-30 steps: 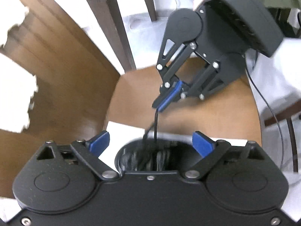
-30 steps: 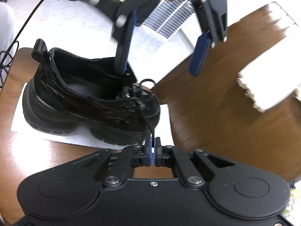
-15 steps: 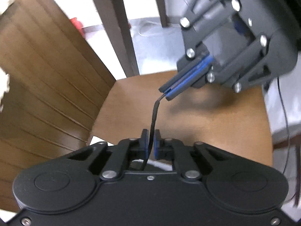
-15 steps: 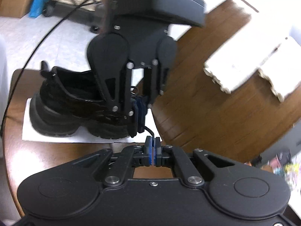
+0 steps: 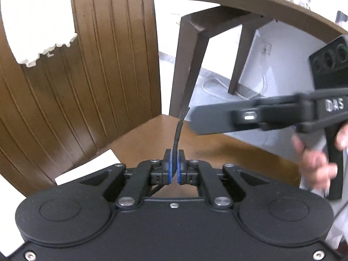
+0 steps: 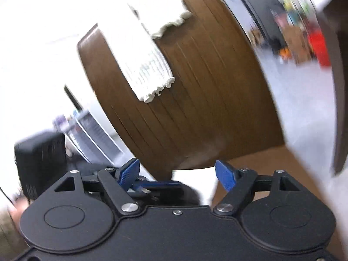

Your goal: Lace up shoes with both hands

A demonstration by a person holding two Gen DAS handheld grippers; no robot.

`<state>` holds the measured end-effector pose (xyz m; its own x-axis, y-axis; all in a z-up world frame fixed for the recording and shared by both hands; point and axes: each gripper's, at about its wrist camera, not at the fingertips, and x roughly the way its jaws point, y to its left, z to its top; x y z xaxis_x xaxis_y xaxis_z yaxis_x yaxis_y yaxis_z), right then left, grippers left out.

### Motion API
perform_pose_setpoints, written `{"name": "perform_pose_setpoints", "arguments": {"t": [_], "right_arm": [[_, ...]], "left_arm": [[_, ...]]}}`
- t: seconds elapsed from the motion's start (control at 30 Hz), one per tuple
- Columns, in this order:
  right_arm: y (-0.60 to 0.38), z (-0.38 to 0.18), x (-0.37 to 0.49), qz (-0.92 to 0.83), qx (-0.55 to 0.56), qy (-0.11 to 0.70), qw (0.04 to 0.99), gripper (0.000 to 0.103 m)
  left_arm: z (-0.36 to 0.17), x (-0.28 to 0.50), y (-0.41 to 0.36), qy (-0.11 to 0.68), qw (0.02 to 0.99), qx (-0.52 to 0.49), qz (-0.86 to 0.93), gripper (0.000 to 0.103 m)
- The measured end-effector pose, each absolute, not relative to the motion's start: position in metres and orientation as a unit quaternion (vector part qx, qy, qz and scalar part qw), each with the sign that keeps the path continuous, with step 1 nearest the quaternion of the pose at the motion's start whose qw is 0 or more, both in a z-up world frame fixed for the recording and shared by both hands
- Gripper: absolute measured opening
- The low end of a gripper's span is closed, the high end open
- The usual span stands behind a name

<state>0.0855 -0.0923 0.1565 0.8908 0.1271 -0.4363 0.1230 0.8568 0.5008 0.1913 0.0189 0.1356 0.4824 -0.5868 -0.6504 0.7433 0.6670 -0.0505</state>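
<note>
left claw [image 5: 174,169] clenched on black shoelace [image 5: 178,128], free end sticking up; right claw [image 6: 177,171] just opened, nothing between its pads

Bright indoor light, pretty even. Blown-out white glare across the upper left of the right wrist view, plus heavy motion smear there. Left wrist view sharper, though the right hand-held gripper [image 5: 250,117] blurs. Strong fisheye bending at all edges.

Glossy grooved wood chair back [image 5: 113,69]; woven, seemingly matt lace [image 5: 177,134].
</note>
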Motion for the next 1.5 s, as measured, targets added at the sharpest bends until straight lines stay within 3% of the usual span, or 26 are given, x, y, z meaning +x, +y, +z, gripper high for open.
{"name": "perform_pose_setpoints", "arguments": {"t": [0.03, 0.13, 0.2, 0.27, 0.33, 0.37, 0.43, 0.53, 0.6, 0.7, 0.93, 1.13, 1.37, 1.5], "right_arm": [[-0.092, 0.153, 0.090, 0.003, 0.286, 0.236, 0.929, 0.057], [-0.084, 0.141, 0.102, -0.013, 0.289, 0.256, 0.922, 0.033], [-0.083, 0.135, 0.104, -0.028, 0.288, 0.263, 0.921, 0.004], [-0.085, 0.131, 0.103, -0.039, 0.292, 0.268, 0.917, 0.004], [-0.083, 0.130, 0.099, -0.052, 0.277, 0.266, 0.922, 0.003], [-0.083, 0.132, 0.099, -0.058, 0.269, 0.266, 0.924, 0.003], [-0.086, 0.136, 0.100, -0.071, 0.247, 0.267, 0.929, 0.003], [-0.100, 0.152, 0.098, -0.099, 0.194, 0.269, 0.938, 0.003], [-0.110, 0.165, 0.092, -0.107, 0.170, 0.267, 0.943, 0.003], [-0.115, 0.178, 0.088, -0.111, 0.143, 0.260, 0.948, 0.003], [-0.095, 0.181, 0.087, -0.093, 0.101, 0.279, 0.950, 0.003], [-0.076, 0.168, 0.092, -0.075, 0.092, 0.302, 0.946, 0.003], [-0.072, 0.157, 0.087, -0.069, 0.092, 0.318, 0.941, 0.003], [-0.074, 0.156, 0.085, -0.070, 0.092, 0.320, 0.940, 0.003]], "left_arm": [[0.135, 0.190, 0.020, 0.321, 0.855, 0.116, -0.390, 0.004], [0.134, 0.187, 0.021, 0.314, 0.857, 0.122, -0.391, 0.005], [0.129, 0.187, 0.021, 0.314, 0.858, 0.119, -0.387, 0.005], [0.124, 0.187, 0.022, 0.316, 0.860, 0.111, -0.384, 0.007], [0.118, 0.187, 0.021, 0.318, 0.871, 0.109, -0.359, 0.033], [0.117, 0.185, 0.021, 0.318, 0.878, 0.114, -0.340, 0.037], [0.116, 0.180, 0.024, 0.315, 0.891, 0.120, -0.304, 0.066], [0.135, 0.164, 0.051, 0.293, 0.916, 0.099, -0.256, 0.087], [0.148, 0.154, 0.080, 0.284, 0.938, 0.063, -0.189, 0.093], [0.145, 0.150, 0.133, 0.339, 0.938, -0.032, -0.069, 0.093], [0.092, 0.171, 0.171, 0.470, 0.836, -0.282, 0.001, 0.093], [0.089, 0.204, 0.169, 0.490, 0.789, -0.365, 0.060, 0.093], [0.050, 0.214, 0.182, 0.498, 0.695, -0.506, 0.114, 0.089], [0.039, 0.211, 0.178, 0.487, 0.679, -0.543, 0.086, 0.044]]}}
